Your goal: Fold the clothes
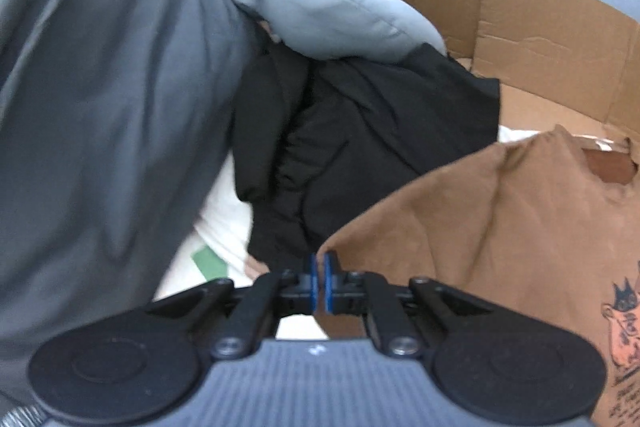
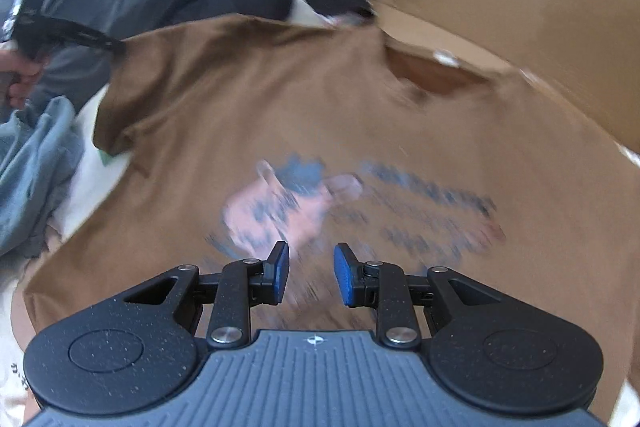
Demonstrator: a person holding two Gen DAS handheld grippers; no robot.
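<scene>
Left wrist view: the left tongs (image 1: 319, 281) are seen clenched on the sleeve corner of the brown T-shirt (image 1: 500, 227), which spreads away to the right. Right wrist view: the right tongs (image 2: 311, 273) are held released, nothing gripped, above the shirt's printed chest.

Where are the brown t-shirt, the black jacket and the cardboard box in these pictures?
brown t-shirt (image 2: 280, 99): right wrist view, on the plain chest above the print.
black jacket (image 1: 360, 131): left wrist view, on its crumpled middle.
cardboard box (image 1: 552, 39): left wrist view, on the inner wall flap.
</scene>
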